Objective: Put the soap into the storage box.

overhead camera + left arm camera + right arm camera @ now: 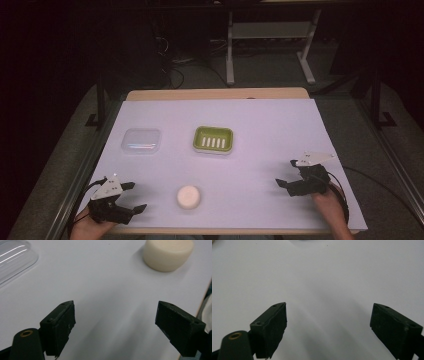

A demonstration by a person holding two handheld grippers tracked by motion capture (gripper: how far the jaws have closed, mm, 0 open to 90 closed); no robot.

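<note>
The left gripper [134, 196] sits near the front left corner of the tabletop [260, 125]. Its jaws are wide apart and hold nothing. The front edge of the white sheet is close beside it. Just to its right lies one round cream soap bar [189, 196], with bare sheet between the two.

The right gripper [286, 173] sits near the front right side, close to the right edge of the sheet. Its jaws are also wide apart and hold nothing. In the right gripper view there is plain white sheet ahead of the jaws.

The middle of the tabletop has lots of open room. Farther back sits one green soap dish [213, 139] with white slots inside. To its left lies one clear plastic lid [141, 141], well apart from the dish. A strip of bare wood shows at the far edge.

So there are two grippers, one soap bar, one dish and one lid.
</note>
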